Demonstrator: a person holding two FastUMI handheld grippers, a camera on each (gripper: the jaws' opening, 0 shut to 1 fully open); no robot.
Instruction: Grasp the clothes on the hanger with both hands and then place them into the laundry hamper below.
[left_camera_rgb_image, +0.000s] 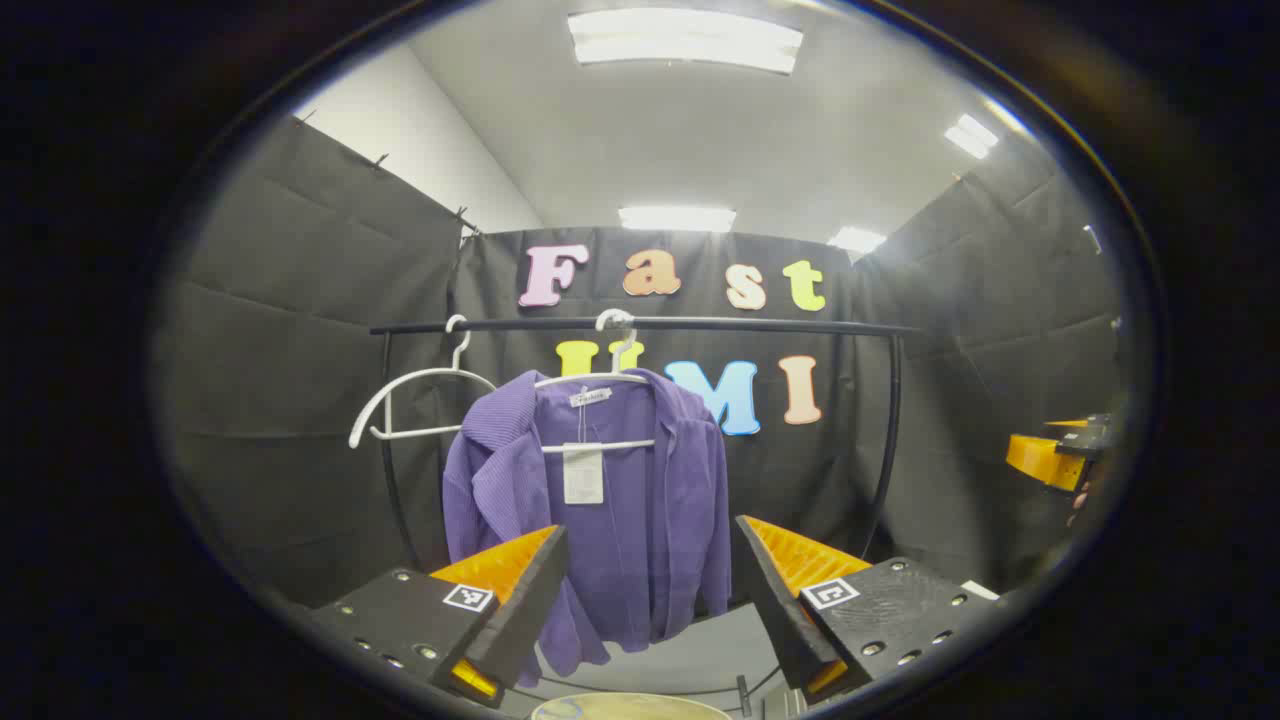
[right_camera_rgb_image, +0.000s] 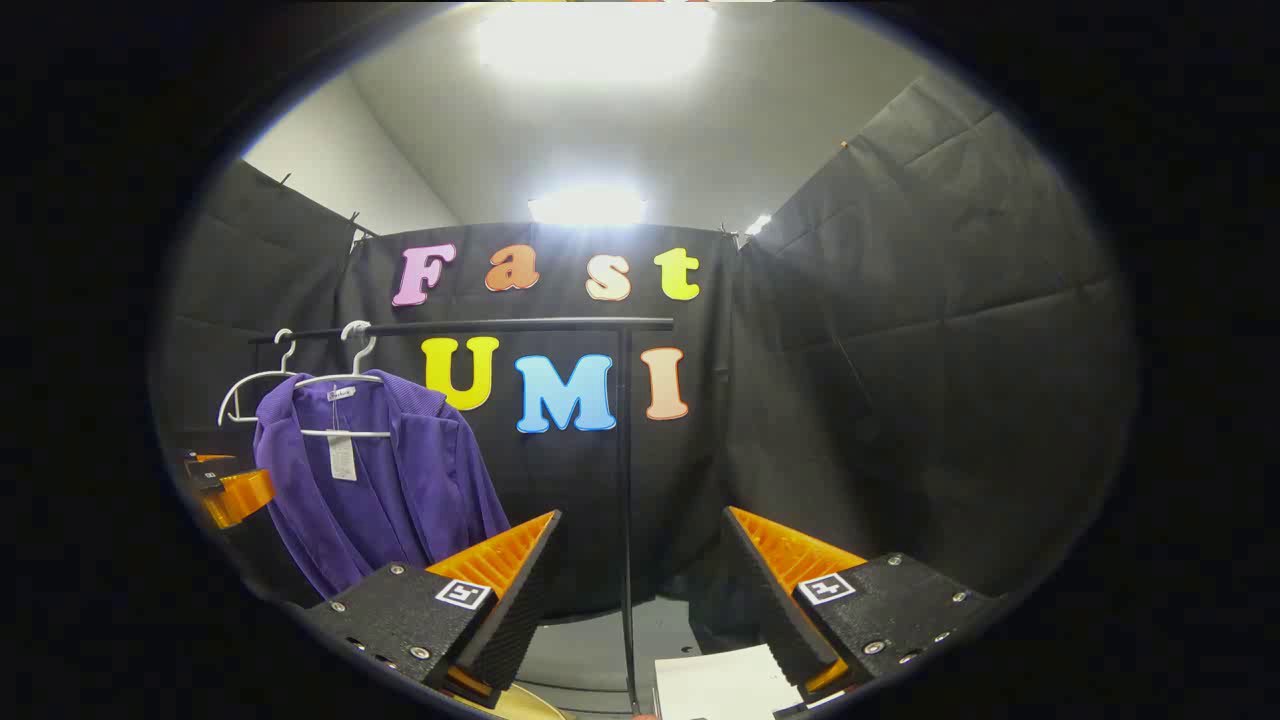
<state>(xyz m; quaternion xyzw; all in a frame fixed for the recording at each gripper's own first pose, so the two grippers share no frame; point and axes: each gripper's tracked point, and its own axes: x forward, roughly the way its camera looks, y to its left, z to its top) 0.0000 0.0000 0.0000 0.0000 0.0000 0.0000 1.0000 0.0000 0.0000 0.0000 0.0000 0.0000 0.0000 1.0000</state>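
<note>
The purple jacket (left_camera_rgb_image: 600, 500) hangs on a white hanger (left_camera_rgb_image: 600, 385) from the black rail (left_camera_rgb_image: 640, 324), above the hamper rim (left_camera_rgb_image: 630, 705). Soft and light, it probably needs pinching at both shoulders. The left gripper (left_camera_rgb_image: 650, 590) and right gripper (right_camera_rgb_image: 640, 590) gape empty.

Both views face the rail (left_camera_rgb_image: 640, 324), left view nearer, centred

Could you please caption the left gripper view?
Open left tongs face a purple ribbed jacket on a white hanger.
</note>
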